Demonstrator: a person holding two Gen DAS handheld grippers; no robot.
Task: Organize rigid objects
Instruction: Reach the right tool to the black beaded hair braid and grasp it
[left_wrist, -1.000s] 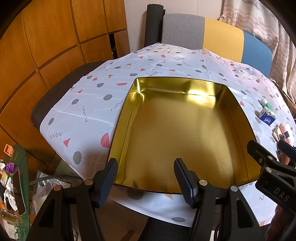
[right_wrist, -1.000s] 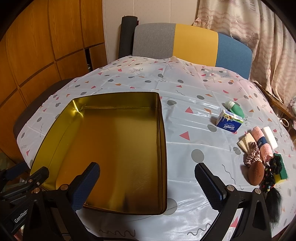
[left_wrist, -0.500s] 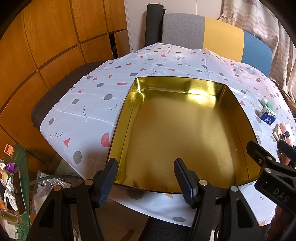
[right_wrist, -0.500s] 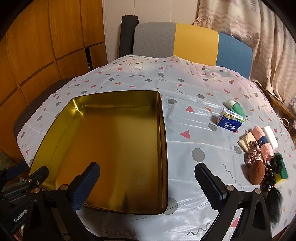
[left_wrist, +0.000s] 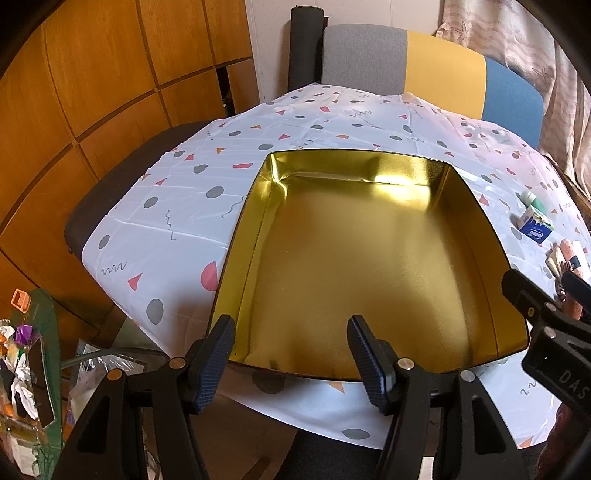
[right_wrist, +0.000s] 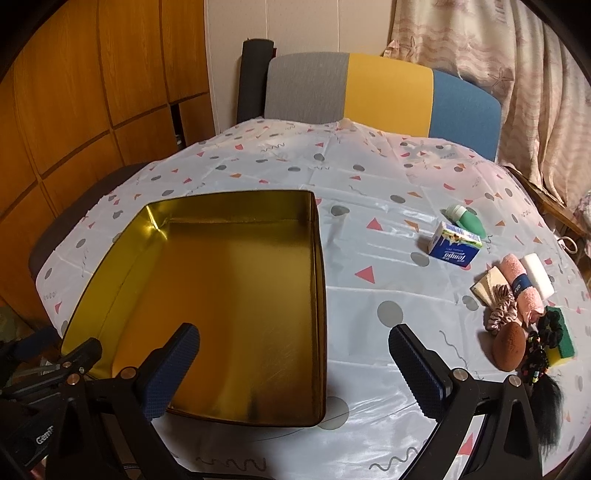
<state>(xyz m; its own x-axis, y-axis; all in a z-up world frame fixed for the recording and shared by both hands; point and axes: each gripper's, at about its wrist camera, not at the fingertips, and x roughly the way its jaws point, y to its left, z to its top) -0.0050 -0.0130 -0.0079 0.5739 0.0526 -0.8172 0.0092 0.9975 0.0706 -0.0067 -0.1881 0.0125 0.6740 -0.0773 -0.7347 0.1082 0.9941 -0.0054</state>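
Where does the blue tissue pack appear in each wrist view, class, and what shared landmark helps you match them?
Left wrist: tissue pack at the far right edge, right of the gold tray.
Right wrist: tissue pack right of centre, beside the green bottle.
Shared landmark: the gold tray, left of the pack in both views.

A shallow gold tin tray (right_wrist: 317, 280) is sitting open on the table, its shiny inside holding nothing. Well to its right, small items are lying scattered — a blue tissue pack (right_wrist: 455, 248) touching a green bottle (right_wrist: 466, 219) on its side, and nearer, a cluster: a pink rolled towel (right_wrist: 521, 288), a brown sponge (right_wrist: 511, 350) and a green-and-yellow scrub sponge (right_wrist: 563, 338).
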